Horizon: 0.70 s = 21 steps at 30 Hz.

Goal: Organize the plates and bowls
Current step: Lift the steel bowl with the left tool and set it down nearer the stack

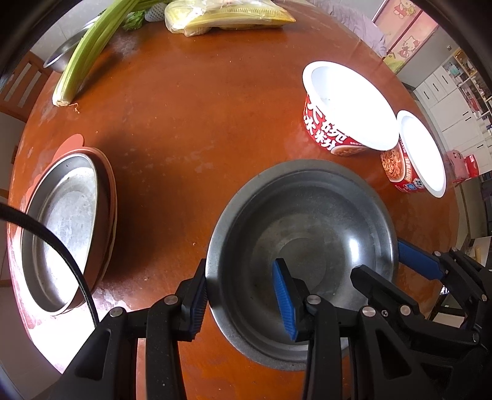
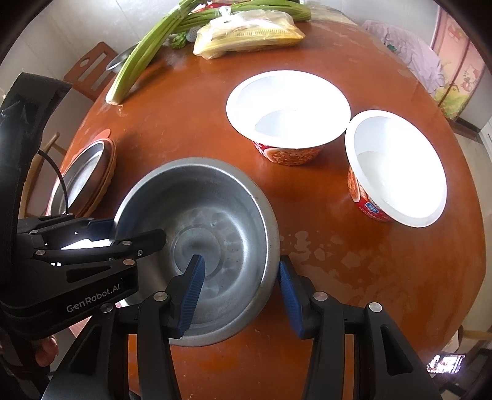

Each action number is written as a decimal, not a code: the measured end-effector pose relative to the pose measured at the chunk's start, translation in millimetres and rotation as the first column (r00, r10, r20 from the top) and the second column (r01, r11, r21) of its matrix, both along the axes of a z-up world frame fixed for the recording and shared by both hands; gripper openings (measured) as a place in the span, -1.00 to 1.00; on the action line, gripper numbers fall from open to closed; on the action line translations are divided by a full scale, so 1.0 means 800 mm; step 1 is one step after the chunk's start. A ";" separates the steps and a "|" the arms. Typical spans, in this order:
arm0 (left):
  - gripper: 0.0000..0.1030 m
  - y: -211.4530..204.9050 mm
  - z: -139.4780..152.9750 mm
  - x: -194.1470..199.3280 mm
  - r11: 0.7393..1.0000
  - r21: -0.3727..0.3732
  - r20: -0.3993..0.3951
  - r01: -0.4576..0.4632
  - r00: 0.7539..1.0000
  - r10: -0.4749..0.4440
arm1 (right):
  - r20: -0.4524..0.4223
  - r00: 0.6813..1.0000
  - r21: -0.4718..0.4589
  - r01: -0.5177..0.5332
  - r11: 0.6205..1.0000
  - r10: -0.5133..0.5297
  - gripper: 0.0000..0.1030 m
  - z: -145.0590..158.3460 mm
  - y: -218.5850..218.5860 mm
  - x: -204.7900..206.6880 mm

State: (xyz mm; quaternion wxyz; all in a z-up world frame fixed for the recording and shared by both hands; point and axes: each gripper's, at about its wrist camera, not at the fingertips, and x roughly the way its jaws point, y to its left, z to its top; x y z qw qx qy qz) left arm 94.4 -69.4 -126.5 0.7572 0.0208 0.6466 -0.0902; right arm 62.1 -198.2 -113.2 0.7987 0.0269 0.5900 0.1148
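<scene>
Left wrist view: left hand-held gripper straddles the steel bowl rim, fingers apart. Right hand-held gripper likewise straddles the opposite rim (pads not pressing) on the tabletop

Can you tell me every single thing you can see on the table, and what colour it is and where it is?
metal bowl: one, silver, near edge, middle
metal plate: one, silver, left, on top of the brown plates
brown plates: a small stack, count unclear, left
noodle cups: two, red outside and white inside, right, empty
celery: one bunch, green, far left
bagged food: one clear bag, yellowish, far edge
second metal bowl: one, silver, under the celery
table: one, reddish-brown, round
left gripper: black, blue pads, jaws astride the bowl's left rim
right gripper: same colours, jaws astride its right rim
</scene>
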 end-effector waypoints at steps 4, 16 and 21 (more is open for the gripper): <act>-0.21 0.003 0.004 -0.001 1.000 0.003 0.010 0.001 1.000 -0.001 | 0.009 1.000 0.000 0.009 1.000 -0.009 0.03 0.005 -0.003 -0.001; -0.13 0.010 0.042 -0.003 1.000 -0.001 0.066 -0.013 0.998 0.013 | 0.059 0.998 0.000 0.035 0.999 -0.035 0.06 0.031 -0.012 -0.006; -0.11 0.016 0.066 -0.003 1.000 -0.007 0.101 -0.016 0.995 0.017 | 0.087 0.995 0.002 0.037 0.999 -0.037 0.06 0.047 -0.012 -0.007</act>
